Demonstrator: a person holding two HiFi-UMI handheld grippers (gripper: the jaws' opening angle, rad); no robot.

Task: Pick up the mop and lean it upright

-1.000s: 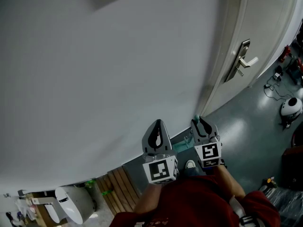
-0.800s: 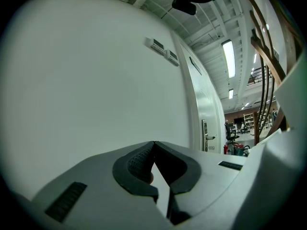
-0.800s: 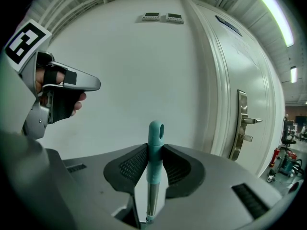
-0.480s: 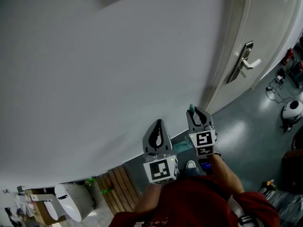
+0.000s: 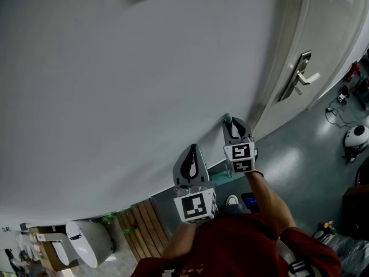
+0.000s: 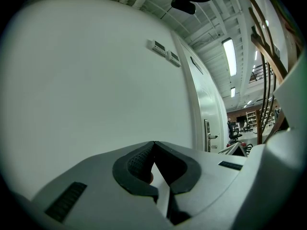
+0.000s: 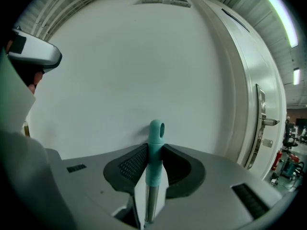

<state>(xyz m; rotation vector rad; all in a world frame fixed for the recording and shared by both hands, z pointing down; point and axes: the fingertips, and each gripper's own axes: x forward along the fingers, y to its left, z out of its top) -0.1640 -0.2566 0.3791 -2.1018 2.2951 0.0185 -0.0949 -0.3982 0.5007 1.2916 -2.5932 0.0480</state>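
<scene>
The left tool (image 5: pixel 193 149) and the right tool (image 5: pixel 230 122) are pale grey shells that taper to a point, with black ribbed pads (image 6: pixel 136 159) inside. Each carries a white marker cube (image 5: pixel 195 206) printed with black squares. The person wears a dark red top (image 5: pixel 230 250) and a white shoe (image 5: pixel 232 201).

Mop (image 7: pixel 154 145): teal grip end with a hanging eyelet on top, silver metal shaft below. It stands upright, the grip clamped between the right gripper (image 5: pixel 232 126) pads with the eyelet poking above them. Close to the white wall (image 7: pixel 120 71); can't tell if it touches.
</scene>
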